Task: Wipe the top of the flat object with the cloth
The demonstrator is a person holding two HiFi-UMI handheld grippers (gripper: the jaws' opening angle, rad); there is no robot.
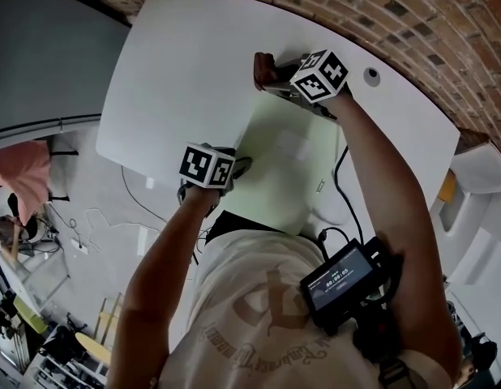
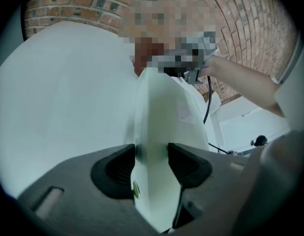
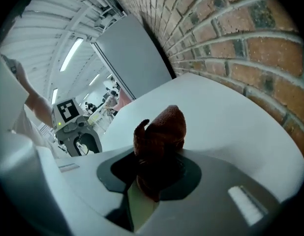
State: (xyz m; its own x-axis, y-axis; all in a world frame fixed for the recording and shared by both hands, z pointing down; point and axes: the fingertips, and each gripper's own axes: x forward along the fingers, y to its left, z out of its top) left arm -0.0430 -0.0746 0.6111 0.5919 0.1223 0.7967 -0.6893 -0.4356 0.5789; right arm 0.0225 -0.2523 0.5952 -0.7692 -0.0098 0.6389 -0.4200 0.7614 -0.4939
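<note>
A pale green flat board (image 1: 287, 168) lies on the white table (image 1: 186, 63). My left gripper (image 1: 238, 167) is at the board's near left edge. In the left gripper view its jaws (image 2: 151, 163) are clamped on the board's (image 2: 164, 112) thin edge, one pad on each face. My right gripper (image 1: 271, 79) is at the board's far end, shut on a bunched brown cloth (image 1: 264, 70). In the right gripper view the cloth (image 3: 162, 132) sticks up out of the jaws (image 3: 154, 173), a strip of green board shows below it, and the left gripper (image 3: 76, 132) is at the left.
A brick wall (image 1: 396, 6) runs along the table's far side. A round grommet (image 1: 370, 75) sits in the tabletop near the right gripper. A black cable (image 1: 341, 168) hangs past the board's right edge. The floor at the left carries loose cables (image 1: 96, 217).
</note>
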